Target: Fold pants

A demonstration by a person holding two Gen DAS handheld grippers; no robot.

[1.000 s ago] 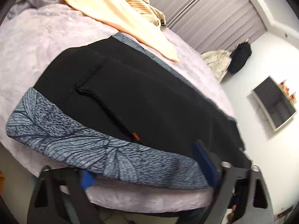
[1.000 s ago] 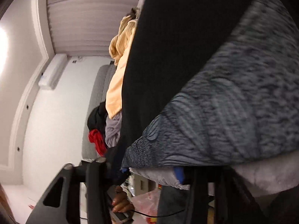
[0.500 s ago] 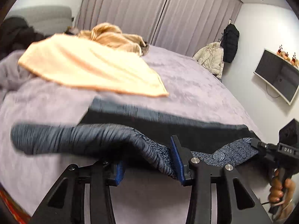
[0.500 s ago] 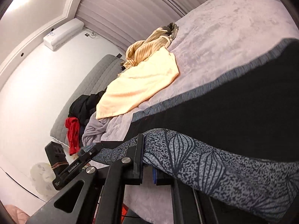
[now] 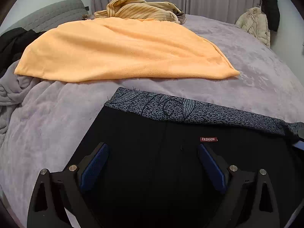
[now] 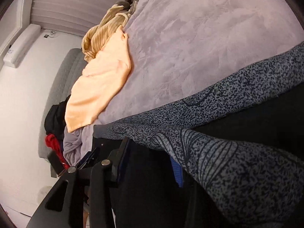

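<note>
While the black pants (image 5: 152,152) lie folded on the purple blanket (image 5: 57,123), their grey patterned waistband (image 5: 190,110) runs along the edge nearest the orange towel (image 5: 123,51). A small red label (image 5: 208,139) sits on the black cloth just below that waistband. Over the pants, the left gripper (image 5: 152,155) has just been opening: its blue pads (image 5: 95,165) stand wide apart, with flat cloth beneath them and nothing pinched. At the waistband's other end, the right gripper (image 6: 150,155) has also just been opening; its jaws are partly apart, the patterned band drapes over one blue pad (image 6: 176,171), and no squeeze on it shows. Beyond the towel lies a striped tan garment (image 5: 138,7).
</note>
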